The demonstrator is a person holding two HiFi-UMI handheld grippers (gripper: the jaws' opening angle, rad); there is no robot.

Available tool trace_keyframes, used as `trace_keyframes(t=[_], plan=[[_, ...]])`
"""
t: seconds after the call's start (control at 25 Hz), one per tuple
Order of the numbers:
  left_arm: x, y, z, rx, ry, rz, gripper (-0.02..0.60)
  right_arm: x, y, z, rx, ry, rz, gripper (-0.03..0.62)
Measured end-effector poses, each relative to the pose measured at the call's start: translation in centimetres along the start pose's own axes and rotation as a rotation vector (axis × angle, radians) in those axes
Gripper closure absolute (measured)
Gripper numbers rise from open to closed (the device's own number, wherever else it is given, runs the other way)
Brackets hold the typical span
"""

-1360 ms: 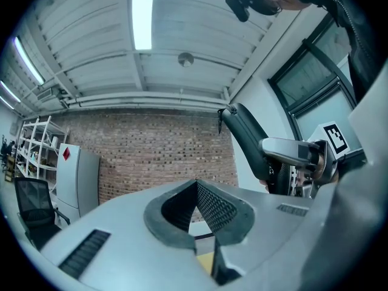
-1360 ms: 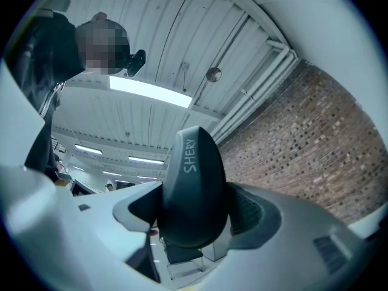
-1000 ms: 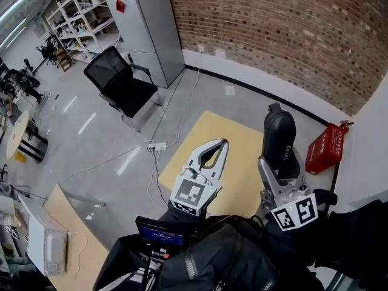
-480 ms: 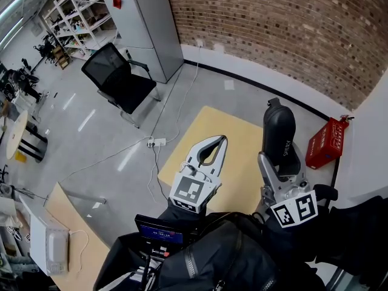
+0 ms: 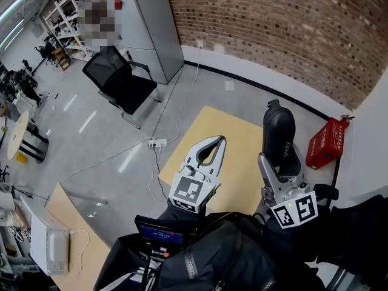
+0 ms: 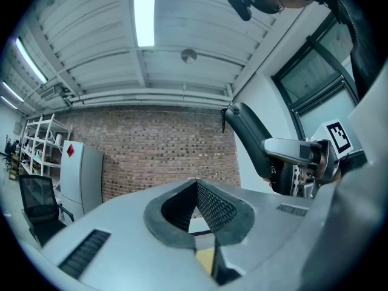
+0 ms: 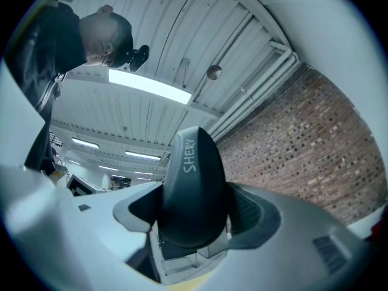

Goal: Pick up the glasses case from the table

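Hardly moved, right gripper [image 5: 280, 163] clamps dark, rounded, upright glasses case [image 5: 278, 131].

I am seeing the glasses case [image 5: 278, 132] standing up between the jaws of the right gripper [image 5: 281, 163], over the table [image 5: 241, 139], the left gripper [image 5: 222, 140] lying beside it on its left. Far left, a chair [image 5: 118, 82] is standing before a cabinet [image 5: 151, 29].

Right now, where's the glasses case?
Head view, right side: the case stands upright, clamped in the right gripper, above the yellow table, just right of the shut left gripper.
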State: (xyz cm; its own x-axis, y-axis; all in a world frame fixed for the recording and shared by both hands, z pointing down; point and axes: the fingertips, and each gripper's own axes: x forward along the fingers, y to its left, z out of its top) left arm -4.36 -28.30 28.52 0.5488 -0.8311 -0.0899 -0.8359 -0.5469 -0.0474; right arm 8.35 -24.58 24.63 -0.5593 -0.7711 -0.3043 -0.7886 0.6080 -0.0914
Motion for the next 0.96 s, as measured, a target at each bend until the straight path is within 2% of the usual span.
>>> trace_keyframes(t=[0.96], plan=[[-1.9, -0.5, -0.5, -0.009, 0.034, 0.022, 0.581, -0.8, 1.6, -1.2, 0.043, 0.038, 0.029, 0.256]])
